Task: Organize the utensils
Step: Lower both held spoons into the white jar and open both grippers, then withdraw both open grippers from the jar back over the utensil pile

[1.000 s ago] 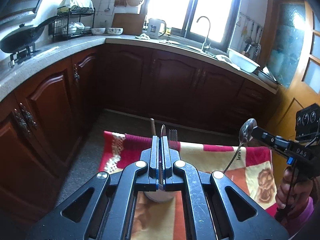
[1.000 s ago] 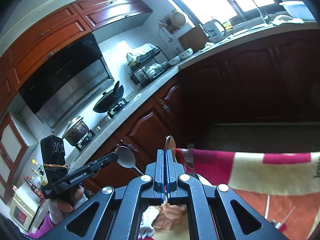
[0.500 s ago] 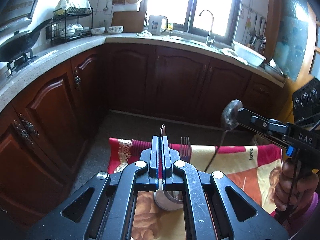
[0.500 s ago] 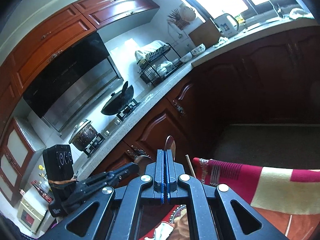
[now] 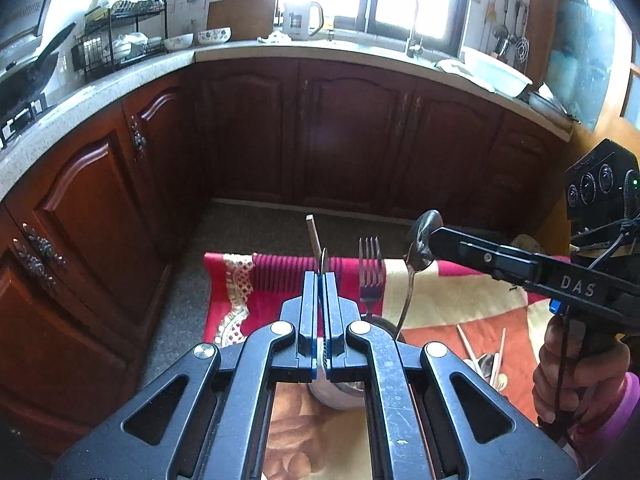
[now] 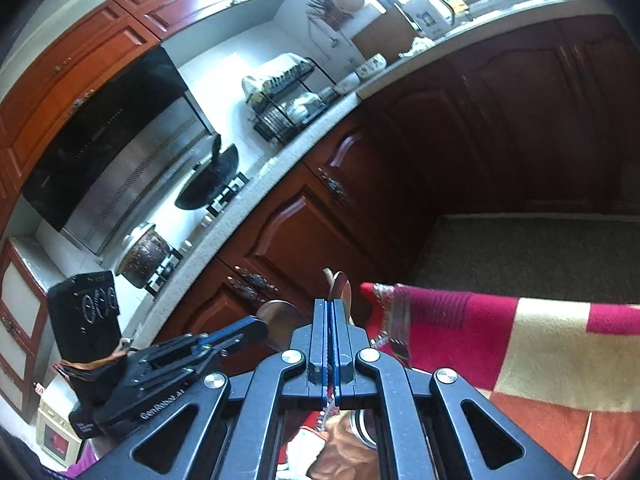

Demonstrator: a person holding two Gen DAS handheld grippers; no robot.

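My left gripper point(image 5: 320, 280) is shut on a metal spoon point(image 5: 323, 259) that I see edge-on, its bowl sticking up above the fingertips. Just below it stands a metal cup point(image 5: 340, 396) holding a fork point(image 5: 370, 276) and a wooden chopstick point(image 5: 313, 236). My right gripper point(image 5: 432, 240) comes in from the right, shut on a second spoon point(image 5: 421, 240) whose handle hangs down towards the cup's rim. In the right wrist view the right gripper point(image 6: 331, 308) pinches its spoon point(image 6: 340, 284), and the left gripper point(image 6: 260, 326) with its spoon bowl point(image 6: 280, 316) sits to the left.
A red and cream patterned cloth point(image 5: 460, 296) covers the table. Loose chopsticks and spoons point(image 5: 488, 360) lie on it at the right. Dark wooden cabinets point(image 5: 348, 140) and a stone counter point(image 5: 80, 104) ring the floor beyond. A hand point(image 5: 576, 376) grips the right tool.
Both grippers have sunk towards the cup. The right gripper's spoon has moved left, close to the fork, its handle now hanging near the cup's rim. Both stay shut on their spoons.
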